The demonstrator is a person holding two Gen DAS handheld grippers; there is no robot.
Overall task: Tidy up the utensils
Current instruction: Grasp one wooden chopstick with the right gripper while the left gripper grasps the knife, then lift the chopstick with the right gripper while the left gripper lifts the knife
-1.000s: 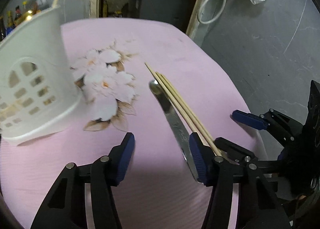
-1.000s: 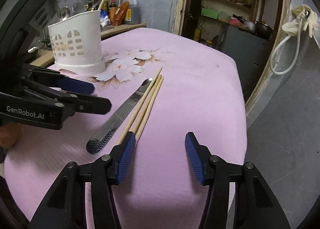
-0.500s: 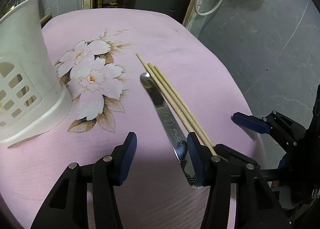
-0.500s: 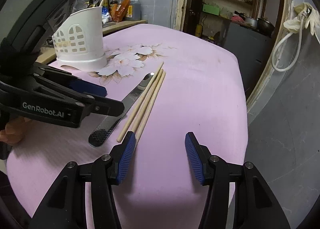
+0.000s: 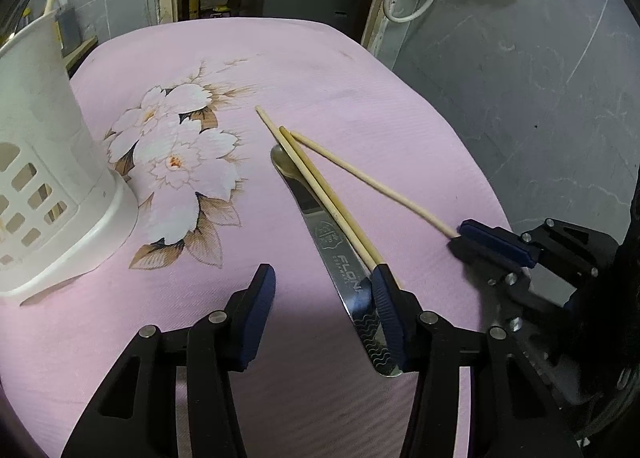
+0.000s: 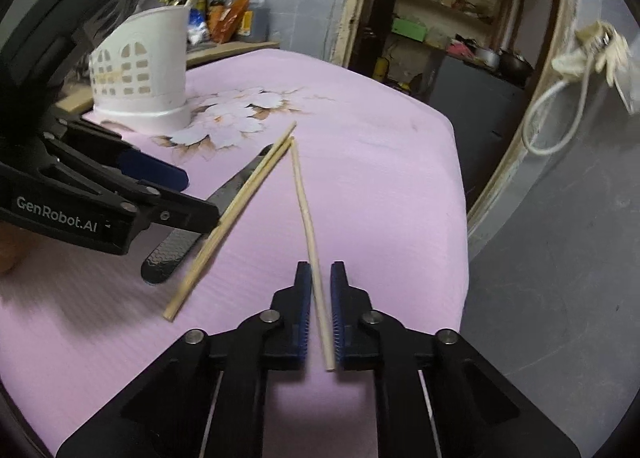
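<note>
My right gripper is shut on one wooden chopstick, whose far end points toward the table's middle; it also shows in the left wrist view. Two more chopsticks lie side by side over a steel knife on the pink cloth. My left gripper is open and empty, its right finger beside the knife handle. The white slotted utensil holder stands at the left with one chopstick in it.
The pink flowered tablecloth covers the table, whose edge drops off at the right to grey floor. A counter with bottles stands behind the holder. A doorway with shelves is at the back.
My right gripper has closed on the rightmost chopstick and swung its near end away from the other two. The left gripper has drawn nearer to the knife handle.
</note>
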